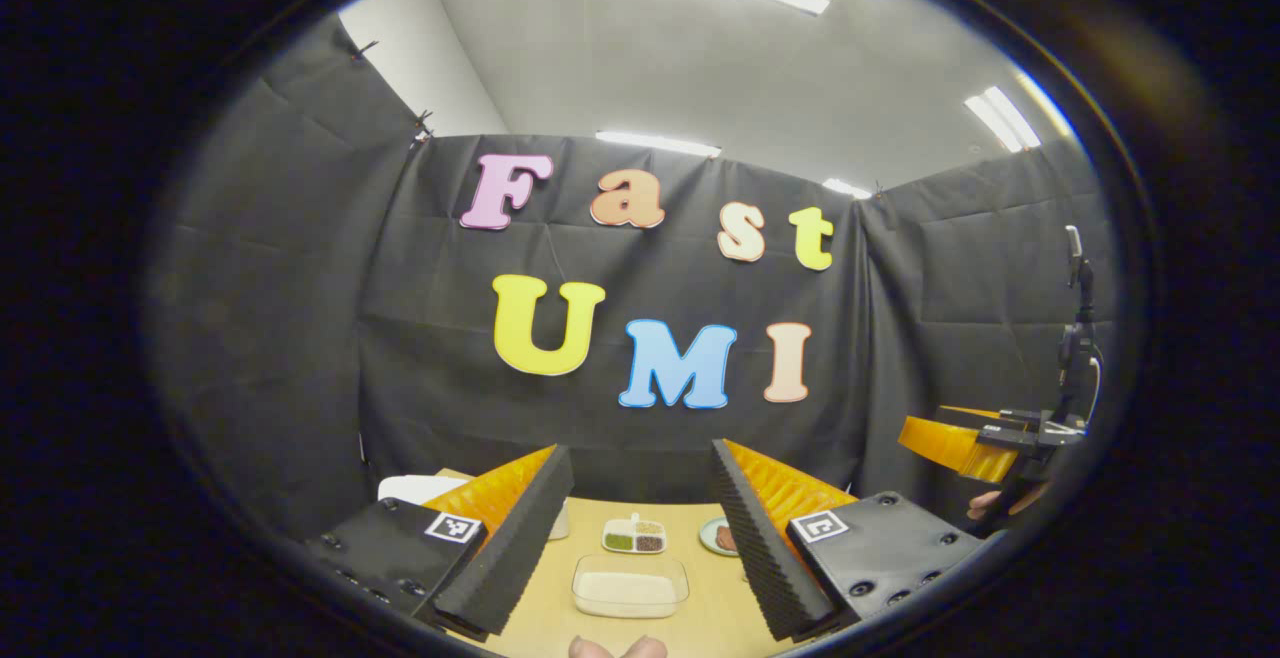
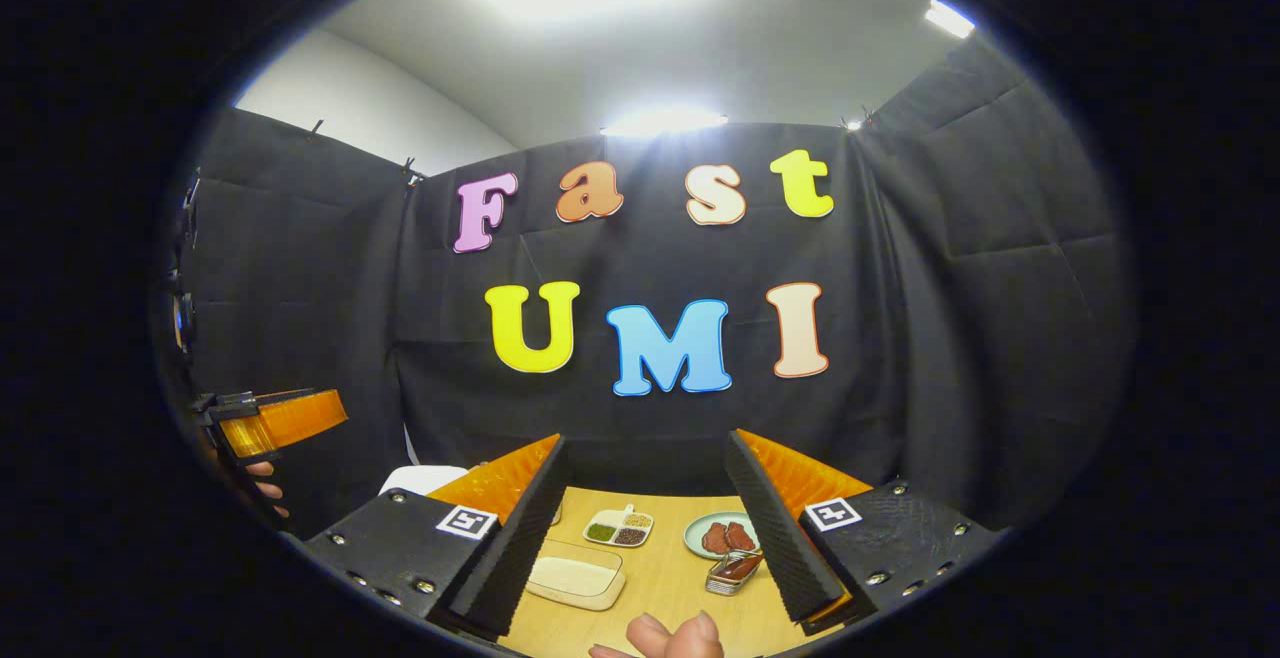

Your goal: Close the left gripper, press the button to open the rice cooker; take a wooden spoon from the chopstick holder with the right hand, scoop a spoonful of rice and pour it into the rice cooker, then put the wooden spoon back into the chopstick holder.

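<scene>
Both tongs were held high above a wooden table (image 1: 720, 618), pointed level at the booth wall, and both stood released with nothing between their fingers. The left gripper (image 1: 635, 528) had its fingers spread wide; under and between them sat a clear tub of rice (image 1: 630, 586), with a small divided dish (image 1: 634, 535) just beyond it. A white shape (image 1: 415, 488) peeked out behind its left finger, probably the rice cooker, though too little of it showed to be sure.

The right gripper (image 2: 645, 528) was also spread wide. Below it lay the rice tub (image 2: 575, 578) towards its left finger, a plate (image 2: 725, 536) towards its right, and a small metal holder (image 2: 733, 570) just before that plate (whether a spoon stood in it could not be told).

The risk from here: the left tongs must clench before pressing, and with the button hidden from this height a blind descent could miss it or shove the cooker.
</scene>
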A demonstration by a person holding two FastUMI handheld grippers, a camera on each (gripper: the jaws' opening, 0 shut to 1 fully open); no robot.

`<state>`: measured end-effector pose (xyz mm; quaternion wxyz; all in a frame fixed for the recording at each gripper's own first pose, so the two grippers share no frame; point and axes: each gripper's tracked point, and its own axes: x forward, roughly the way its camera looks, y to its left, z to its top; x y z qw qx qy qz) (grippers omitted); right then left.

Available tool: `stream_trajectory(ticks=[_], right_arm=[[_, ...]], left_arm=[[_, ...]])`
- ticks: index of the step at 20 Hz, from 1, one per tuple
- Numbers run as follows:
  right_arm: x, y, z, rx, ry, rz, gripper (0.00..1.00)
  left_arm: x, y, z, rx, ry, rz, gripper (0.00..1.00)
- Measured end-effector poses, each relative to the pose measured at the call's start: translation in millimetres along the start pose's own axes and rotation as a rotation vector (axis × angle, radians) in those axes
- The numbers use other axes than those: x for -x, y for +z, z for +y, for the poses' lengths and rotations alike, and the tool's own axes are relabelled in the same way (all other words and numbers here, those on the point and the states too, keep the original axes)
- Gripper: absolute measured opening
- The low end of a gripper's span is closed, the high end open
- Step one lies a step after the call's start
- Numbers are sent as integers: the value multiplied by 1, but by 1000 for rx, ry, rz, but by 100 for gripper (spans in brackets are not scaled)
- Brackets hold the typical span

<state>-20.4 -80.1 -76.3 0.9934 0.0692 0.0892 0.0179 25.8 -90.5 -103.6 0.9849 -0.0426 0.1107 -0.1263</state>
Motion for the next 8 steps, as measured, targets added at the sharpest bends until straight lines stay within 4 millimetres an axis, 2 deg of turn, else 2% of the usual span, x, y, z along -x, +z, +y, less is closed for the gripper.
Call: stream_trajectory(ticks=[5, 8], right_arm=[[0, 12, -1, 100, -77, -30, 96], [0, 24, 5, 93, -100, -60, 96]], left_arm=[[-1, -4, 21, 37, 8, 11, 94], [2, 4, 35, 15, 18, 1, 94]])
